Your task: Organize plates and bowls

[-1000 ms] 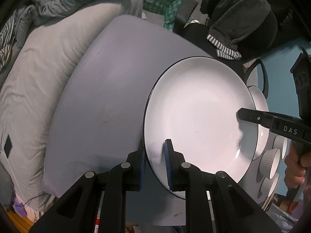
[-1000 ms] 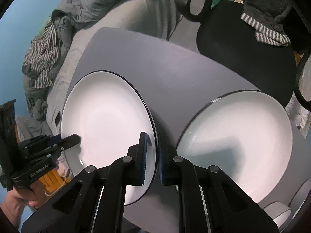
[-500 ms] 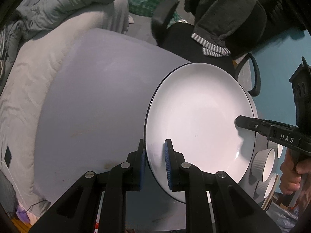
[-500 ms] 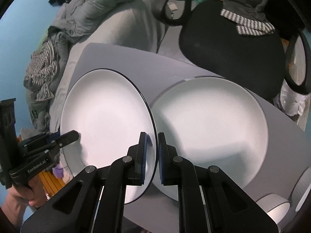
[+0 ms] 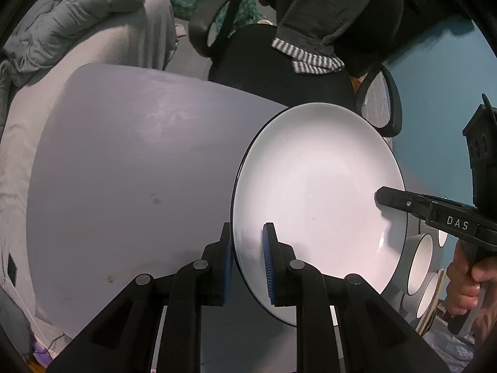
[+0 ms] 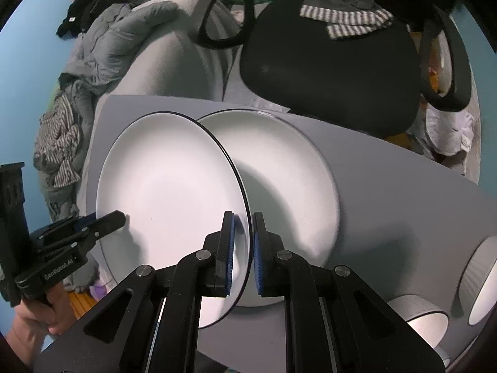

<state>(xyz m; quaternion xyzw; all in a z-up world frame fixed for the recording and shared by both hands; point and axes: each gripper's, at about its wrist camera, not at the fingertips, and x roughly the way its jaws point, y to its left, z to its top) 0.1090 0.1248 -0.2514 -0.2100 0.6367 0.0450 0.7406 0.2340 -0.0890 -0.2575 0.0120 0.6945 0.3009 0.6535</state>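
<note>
Both grippers hold one white, dark-rimmed plate (image 5: 320, 199) above the grey table (image 5: 130, 186). My left gripper (image 5: 247, 261) is shut on its near-left rim. My right gripper (image 6: 242, 248) is shut on the opposite rim; in the right wrist view the held plate (image 6: 167, 192) hangs tilted, partly over a second white plate (image 6: 279, 168) lying on the table. The right gripper's finger also shows in the left wrist view (image 5: 403, 202), and the left gripper in the right wrist view (image 6: 102, 222).
Several white ribbed bowls stand at the table's right end (image 5: 421, 262), (image 6: 480, 279). A black office chair (image 6: 329, 62) with clothes on it stands behind the table. A grey couch with clothes (image 5: 93, 31) is to the left.
The held plate has moved right and now overlaps the second plate on the table; both grippers keep their grip on its rim.
</note>
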